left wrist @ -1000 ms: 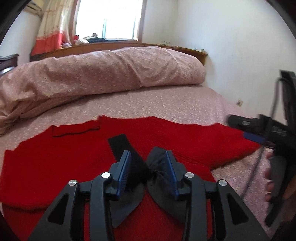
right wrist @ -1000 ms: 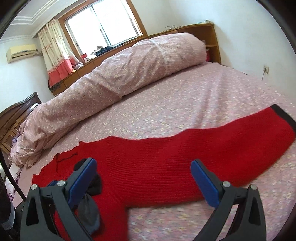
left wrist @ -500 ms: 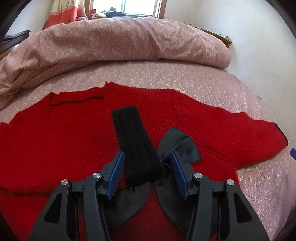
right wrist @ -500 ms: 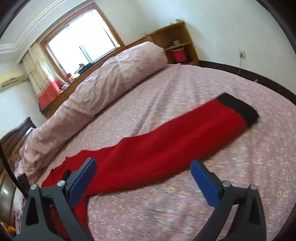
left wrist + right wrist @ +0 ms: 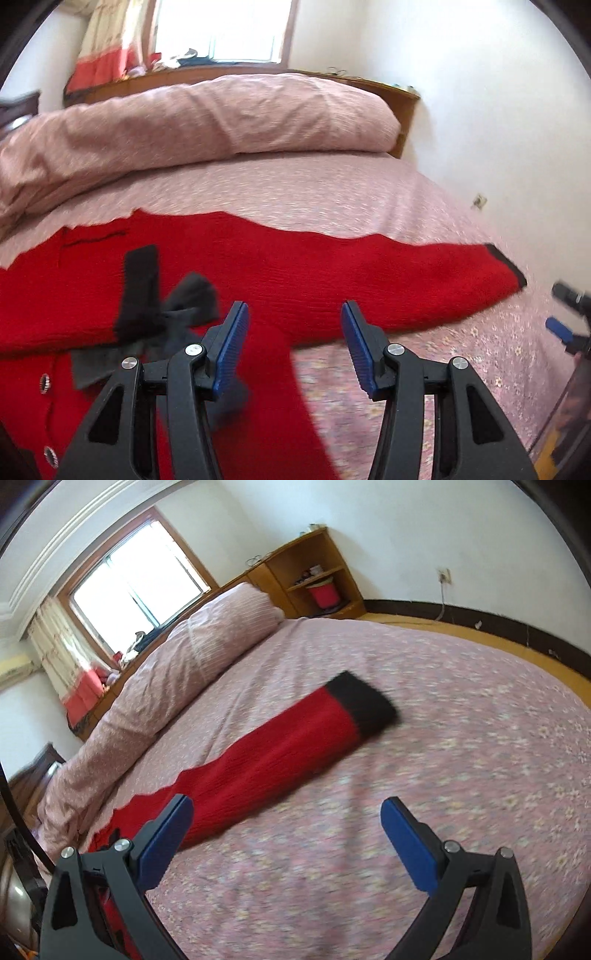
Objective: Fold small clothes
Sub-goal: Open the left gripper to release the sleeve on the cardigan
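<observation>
A red knitted sweater point(image 5: 258, 266) lies spread on the pink bed point(image 5: 332, 192). A black cuff point(image 5: 142, 280) of one sleeve and a dark grey bow point(image 5: 184, 314) rest on its chest. My left gripper point(image 5: 293, 343) is open and empty, just above the sweater's body, to the right of the bow. The other sleeve point(image 5: 280, 753) stretches to the right and ends in a black cuff point(image 5: 364, 705). My right gripper point(image 5: 286, 834) is open and empty above the bedsheet, short of that sleeve. It also shows at the right edge of the left wrist view point(image 5: 565, 325).
A rolled pink duvet point(image 5: 184, 122) lies along the far side of the bed. A wooden shelf unit point(image 5: 314, 576) stands against the wall behind it. The wooden floor point(image 5: 480, 635) and the bed's right edge are near the sleeve's end.
My left gripper has let go of the folded sleeve's black cuff, opened, and moved right. My right gripper has swung right along the outstretched sleeve toward its black cuff.
</observation>
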The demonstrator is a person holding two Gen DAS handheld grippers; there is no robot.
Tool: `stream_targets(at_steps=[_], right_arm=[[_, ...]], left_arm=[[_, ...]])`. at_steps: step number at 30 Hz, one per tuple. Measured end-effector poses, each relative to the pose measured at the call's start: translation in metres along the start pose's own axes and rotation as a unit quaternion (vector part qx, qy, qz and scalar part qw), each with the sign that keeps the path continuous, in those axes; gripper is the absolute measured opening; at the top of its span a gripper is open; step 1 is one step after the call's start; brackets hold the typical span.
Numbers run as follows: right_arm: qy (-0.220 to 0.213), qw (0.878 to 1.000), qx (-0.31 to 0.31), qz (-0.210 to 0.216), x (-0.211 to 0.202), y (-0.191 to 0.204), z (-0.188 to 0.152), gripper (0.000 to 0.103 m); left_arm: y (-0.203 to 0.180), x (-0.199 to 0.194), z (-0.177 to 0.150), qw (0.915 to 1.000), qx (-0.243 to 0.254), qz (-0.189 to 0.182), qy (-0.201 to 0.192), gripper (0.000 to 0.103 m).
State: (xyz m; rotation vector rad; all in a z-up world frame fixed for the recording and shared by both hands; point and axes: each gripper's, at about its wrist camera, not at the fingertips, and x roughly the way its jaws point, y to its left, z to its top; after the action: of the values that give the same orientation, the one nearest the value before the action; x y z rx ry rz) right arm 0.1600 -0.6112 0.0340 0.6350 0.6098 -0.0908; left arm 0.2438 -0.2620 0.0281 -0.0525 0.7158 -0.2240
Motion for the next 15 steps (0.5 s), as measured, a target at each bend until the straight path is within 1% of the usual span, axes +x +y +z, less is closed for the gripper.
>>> stream_targets(at_steps=[1, 2, 3, 4, 6, 8, 10, 13, 15], right_arm=[[0.002, 1.000, 0.016, 0.018, -0.001, -0.011, 0.003, 0.103], [0.007, 0.997, 0.046, 0.058, 0.000, -0.026, 0.008, 0.103], [0.010, 0.994, 0.071, 0.085, 0.002, -0.036, 0.011, 0.103], [0.012, 0.990, 0.096, 0.105, 0.003, -0.046, 0.014, 0.103], [0.015, 0.983, 0.130, 0.127, 0.010, -0.058, 0.018, 0.103], [0.023, 0.982, 0.139, 0.129, 0.019, -0.063, 0.022, 0.103], [0.031, 0.981, 0.143, 0.123, 0.030, -0.067, 0.025, 0.103], [0.041, 0.981, 0.148, 0.116, 0.049, -0.072, 0.032, 0.103], [0.044, 0.984, 0.135, 0.107, 0.057, -0.070, 0.041, 0.103]], left_arm=[[-0.009, 0.003, -0.004, 0.9999, 0.010, 0.005, -0.001, 0.046], [-0.014, 0.005, -0.005, 0.9998, 0.016, 0.009, 0.001, 0.046], [-0.022, 0.008, -0.008, 0.9996, 0.025, 0.015, 0.002, 0.046], [-0.027, 0.009, -0.010, 0.9993, 0.029, 0.021, 0.002, 0.046], [-0.030, 0.011, -0.012, 0.9993, 0.027, 0.024, -0.003, 0.046], [-0.034, 0.013, -0.016, 0.9995, 0.020, 0.026, -0.006, 0.046], [-0.037, 0.020, -0.020, 0.9992, 0.024, 0.031, -0.001, 0.046], [-0.039, 0.034, -0.024, 0.9983, 0.028, 0.042, 0.027, 0.046], [-0.034, 0.038, -0.024, 0.9982, 0.016, 0.045, 0.035, 0.046]])
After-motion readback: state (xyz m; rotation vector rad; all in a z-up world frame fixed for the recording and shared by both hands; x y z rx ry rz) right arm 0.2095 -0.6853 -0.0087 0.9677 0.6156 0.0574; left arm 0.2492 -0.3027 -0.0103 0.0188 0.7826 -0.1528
